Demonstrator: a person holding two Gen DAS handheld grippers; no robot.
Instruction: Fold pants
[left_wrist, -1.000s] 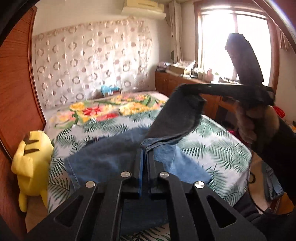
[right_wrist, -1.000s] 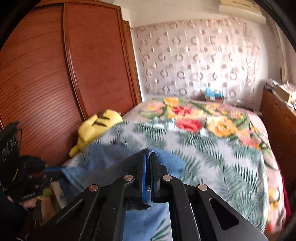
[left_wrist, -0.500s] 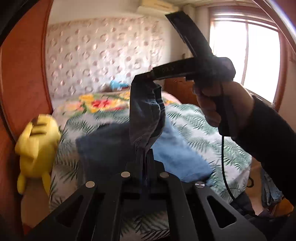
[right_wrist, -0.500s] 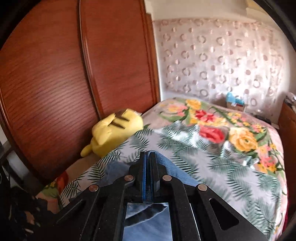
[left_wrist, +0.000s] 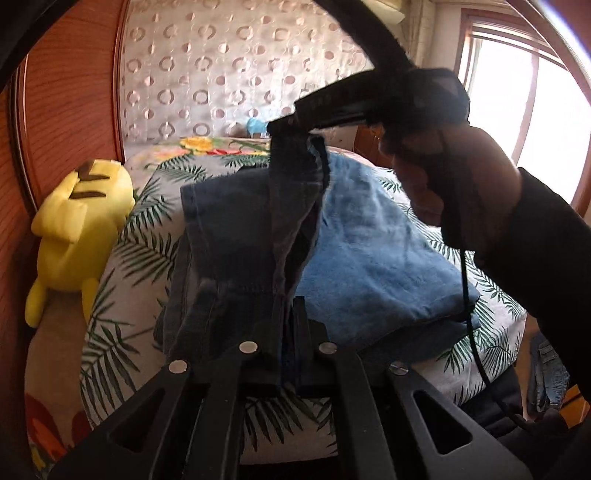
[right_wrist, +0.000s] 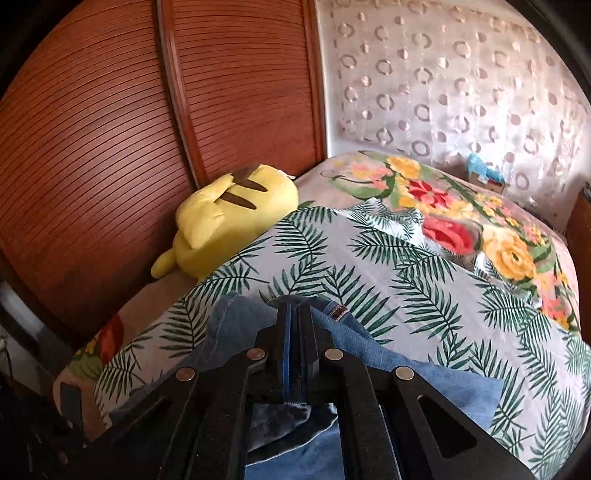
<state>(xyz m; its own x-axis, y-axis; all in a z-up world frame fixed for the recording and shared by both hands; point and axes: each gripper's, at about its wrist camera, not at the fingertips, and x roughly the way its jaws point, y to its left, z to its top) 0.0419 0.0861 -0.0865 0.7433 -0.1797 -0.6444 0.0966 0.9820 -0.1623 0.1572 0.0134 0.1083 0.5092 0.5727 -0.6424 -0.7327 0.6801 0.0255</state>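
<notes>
At the far left a yellow plush toy (left_wrist: 79, 225) lies on its side against the slatted wooden wardrobe (right_wrist: 122, 147), just off the edge of the palm-leaf bedspread (right_wrist: 406, 273). Next to it, spread over the bed (left_wrist: 129, 295), are the pants (left_wrist: 369, 258), blue denim, already doubled over on themselves so that a paler panel lies on top of a darker one. The left claw (left_wrist: 290, 347) is pinched tight on a dark edge of the cloth low in its own view, and from there a strip of denim rises to the right claw (left_wrist: 280, 129), which is likewise clamped on the fabric and held above the bed by a hand (left_wrist: 454, 177) in a dark sleeve; in the right wrist view the same claw shows its jaws closed on a thick edge near a small leather label (right_wrist: 338, 312) (so probably the waistband). Denim of this weight will likely sag and swing between the two grips rather than hold a line, yet it is stiff enough to keep a crease once laid flat, and not slippery. The sound places to hold it appear to be seamed edges, waistband or hem, where several layers give the pads something to bite. A bright window (left_wrist: 535, 110) closes the scene at the right.
</notes>
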